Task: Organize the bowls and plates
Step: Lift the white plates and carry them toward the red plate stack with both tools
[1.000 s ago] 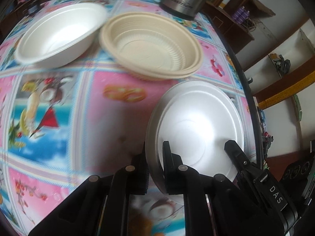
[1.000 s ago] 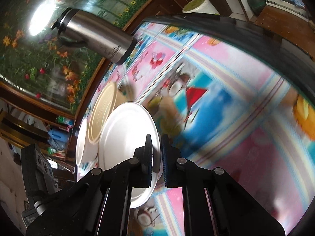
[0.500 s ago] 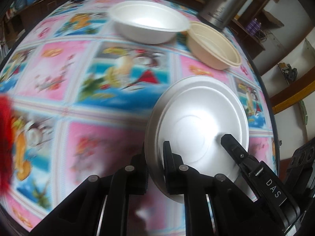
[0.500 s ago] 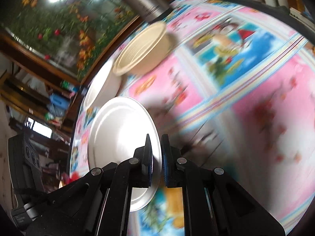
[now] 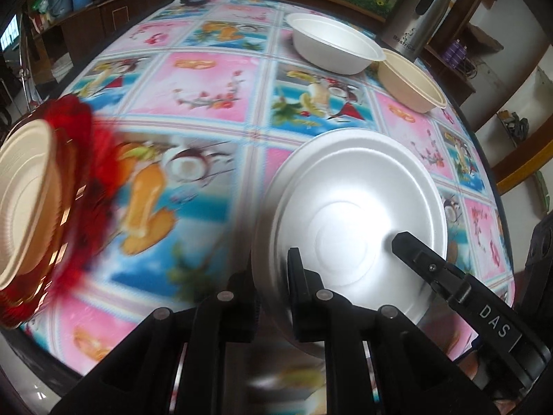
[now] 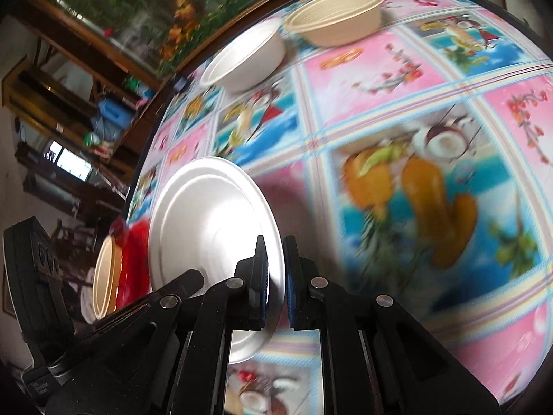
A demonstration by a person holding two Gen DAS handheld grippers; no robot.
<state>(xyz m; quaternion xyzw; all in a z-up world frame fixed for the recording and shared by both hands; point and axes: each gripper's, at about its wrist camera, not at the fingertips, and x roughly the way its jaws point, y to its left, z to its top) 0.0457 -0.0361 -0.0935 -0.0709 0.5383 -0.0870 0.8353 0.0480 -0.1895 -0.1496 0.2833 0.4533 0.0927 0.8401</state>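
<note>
So the desk (image 5: 207, 79) has that loud pink and blue fruit-print cloth on it, and everything else sits relative to the white plate (image 5: 349, 221), which is the thing both grippers are holding up off the cloth, tilted on edge. Far side of the desk from the plate there's a steel thermos (image 5: 414, 10) at the rim, with a white bowl (image 5: 331, 45) and a beige bowl (image 5: 411, 86) right beside each other just in front of it, well apart from the plate. Off to the plate's left, at the desk's near edge, there's a red plate (image 5: 86, 186) with another beige bowl (image 5: 24, 200) sitting on it, pretty blurred. The left gripper (image 5: 273, 276) has its fingers clamped on the plate's near rim, and the right gripper (image 6: 274, 273) is pinched nearly closed on the opposite rim, so the plate hangs between the two.
</note>
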